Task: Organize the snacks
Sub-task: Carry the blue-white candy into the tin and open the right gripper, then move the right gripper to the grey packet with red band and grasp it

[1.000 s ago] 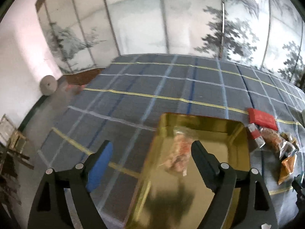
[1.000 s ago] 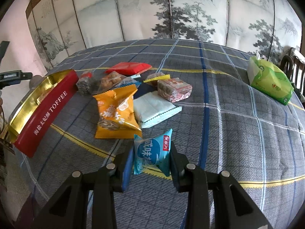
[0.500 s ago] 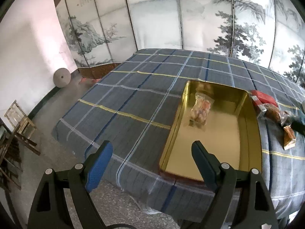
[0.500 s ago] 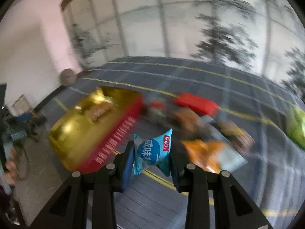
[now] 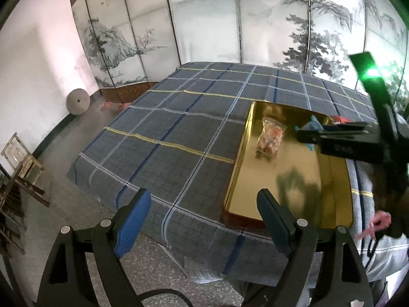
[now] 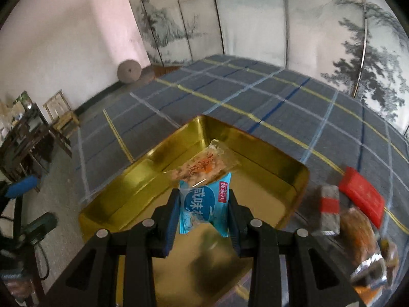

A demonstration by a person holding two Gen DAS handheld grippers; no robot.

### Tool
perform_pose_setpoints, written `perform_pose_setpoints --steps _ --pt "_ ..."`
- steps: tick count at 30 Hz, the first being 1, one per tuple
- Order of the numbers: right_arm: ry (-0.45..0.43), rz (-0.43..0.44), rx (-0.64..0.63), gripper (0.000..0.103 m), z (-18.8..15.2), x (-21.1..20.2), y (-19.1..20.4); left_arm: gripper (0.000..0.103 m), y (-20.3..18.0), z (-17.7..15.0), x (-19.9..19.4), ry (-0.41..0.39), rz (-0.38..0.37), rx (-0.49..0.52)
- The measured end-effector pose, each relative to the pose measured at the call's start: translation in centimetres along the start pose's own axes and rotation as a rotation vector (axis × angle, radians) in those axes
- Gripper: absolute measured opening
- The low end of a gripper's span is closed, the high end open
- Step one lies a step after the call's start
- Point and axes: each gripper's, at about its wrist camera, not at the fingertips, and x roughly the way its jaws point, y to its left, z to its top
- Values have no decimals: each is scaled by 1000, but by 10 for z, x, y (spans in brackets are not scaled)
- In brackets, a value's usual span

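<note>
Snacks are partly sorted: a clear packet of orange-brown biscuits (image 5: 270,138) lies in a gold tin tray (image 5: 237,168) on a desk covered with a blue plaid cloth (image 5: 179,133). The right gripper (image 6: 203,206) has its fingers closed on a light blue snack packet (image 6: 204,204), held above the tray. The left gripper (image 5: 202,217) has its blue-padded fingers (image 5: 131,220) spread wide with nothing between them, poised over the desk's near edge beside the tray. Only the right wrist view shows the unsorted snacks just right of the tray: a flat red packet (image 6: 361,195), a grey packet with a red band (image 6: 329,209) and an orange-brown one (image 6: 358,232), all blurred and partly cut off by the frame edge. Only the left wrist view shows the right gripper from outside, dark and smeared, with a person's hand (image 5: 378,222) below it. A painted folding screen (image 5: 204,25) stands behind the desk.
</note>
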Motion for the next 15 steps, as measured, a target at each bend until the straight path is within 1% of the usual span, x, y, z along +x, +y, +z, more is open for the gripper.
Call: perform_pose_setpoints --steps 4,5,7,8,10,12,14,15 --pt "50 -8 -10 37 8 21 2 82 2 -3 8 27 -6 10" --pt "55 -25 -10 38 9 25 2 82 3 -4 10 33 -10 9" --pt "66 -24 1 40 11 31 0 82 4 -6 13 45 -18 4" --pt "67 -16 12 42 11 32 -2 82 4 -7 15 51 -22 3" --pt "42 2 28 53 12 27 -6 82 4 -8 17 55 -25 2" --pt "17 37 51 58 13 20 -13 82 2 -9 19 62 -30 1" --pt "11 86 81 60 16 14 -20 82 0 -9 20 71 -37 4" --pt "10 86 84 60 17 13 -22 82 -1 -10 19 71 -39 7"
